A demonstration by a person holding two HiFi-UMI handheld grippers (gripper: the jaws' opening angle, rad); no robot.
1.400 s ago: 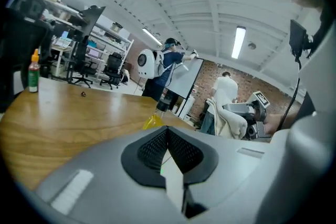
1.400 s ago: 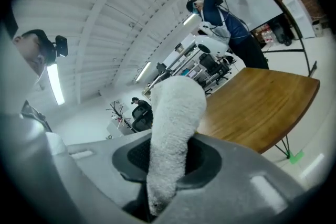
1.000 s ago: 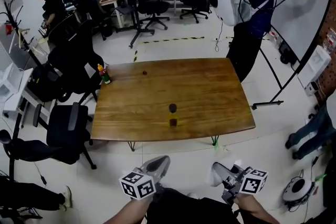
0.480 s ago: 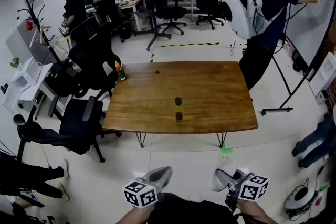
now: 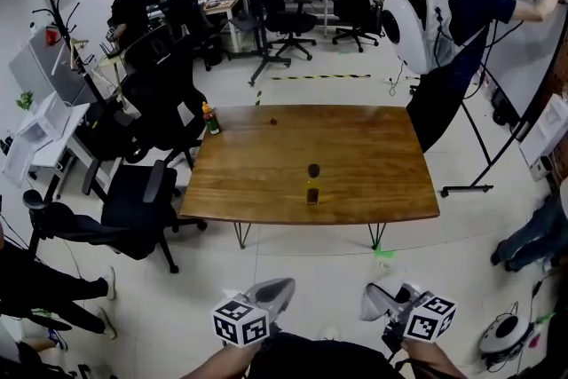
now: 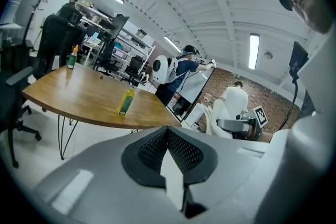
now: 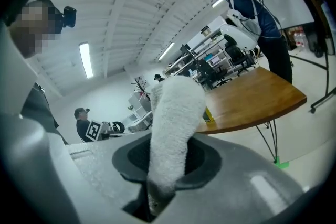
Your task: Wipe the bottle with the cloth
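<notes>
Bottle (image 5: pixel 312 194) — small, yellowish and upright — stands on the bench (image 5: pixel 382 155), near the bench's lower edge in the head view and a little right of frame centre. In the left gripper view it shows left of centre, with nothing touching it. Just above it in the head view lies a small dark thing (image 5: pixel 313 169), apart from it; what that is I cannot tell.

It looks like thin plastic: probably light, smooth-sided and easy to tip or skid under a sideways rub. It seems sturdy enough for a firm pinch, though the wall may give a little. The body, about mid-height or lower, looks the best place to take hold, which leaves the top and one flank free for wiping.

The cloth (image 7: pixel 173 123) is a thick white terry fold, soft and limp, so it should drape round the bottle but push weakly. The right tool (image 5: pixel 382 304) is clamped on it, and the fold stands up out of the jaws. The left tool (image 6: pixel 168 134) has its jaws pressed together with nothing between them. Both tools sit at the bottom of the head view, over the floor and well apart from the bench.

Farther out, an orange-topped bottle (image 5: pixel 210 117) stands at the bench's upper left corner — black chairs (image 5: pixel 133 209) crowd the frame's left.
</notes>
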